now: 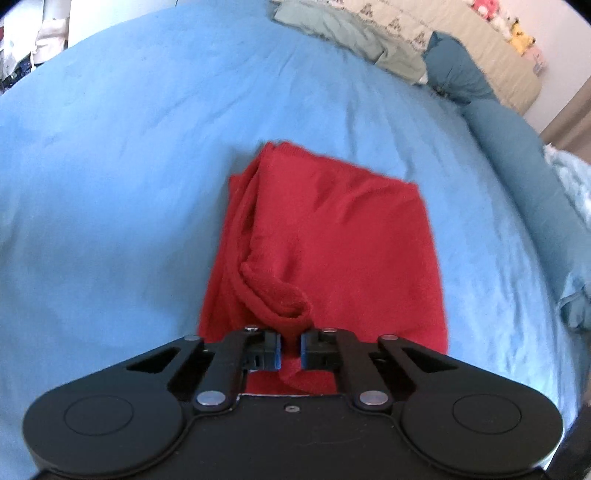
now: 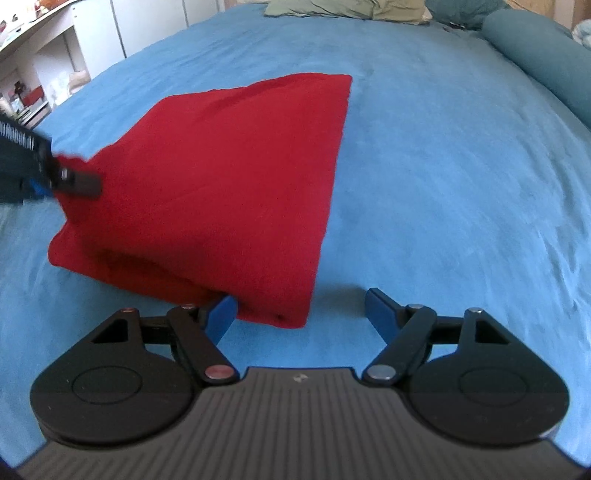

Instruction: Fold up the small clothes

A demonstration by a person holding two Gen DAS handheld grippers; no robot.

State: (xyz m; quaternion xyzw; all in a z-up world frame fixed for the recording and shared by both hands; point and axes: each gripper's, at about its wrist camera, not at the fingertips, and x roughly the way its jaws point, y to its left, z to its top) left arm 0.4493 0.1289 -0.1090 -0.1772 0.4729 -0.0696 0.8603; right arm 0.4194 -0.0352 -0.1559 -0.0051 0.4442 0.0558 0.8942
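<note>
Cloth [image 1: 332, 236] of red, spread lengthwise ahead on the blue bedsheet [image 1: 110, 147], is pinched at its near edge by the left tongs [image 1: 291, 349], while its near corner is straddled by the open right tongs [image 2: 299, 314].

We look across a bed covered by a blue sheet [image 2: 443, 166], with a teal bolster [image 1: 517, 155] along its far right edge. Past it we see a beige quilt [image 1: 461, 37], a green cloth [image 1: 332, 29], and white shelving [image 2: 55, 62] at left.
</note>
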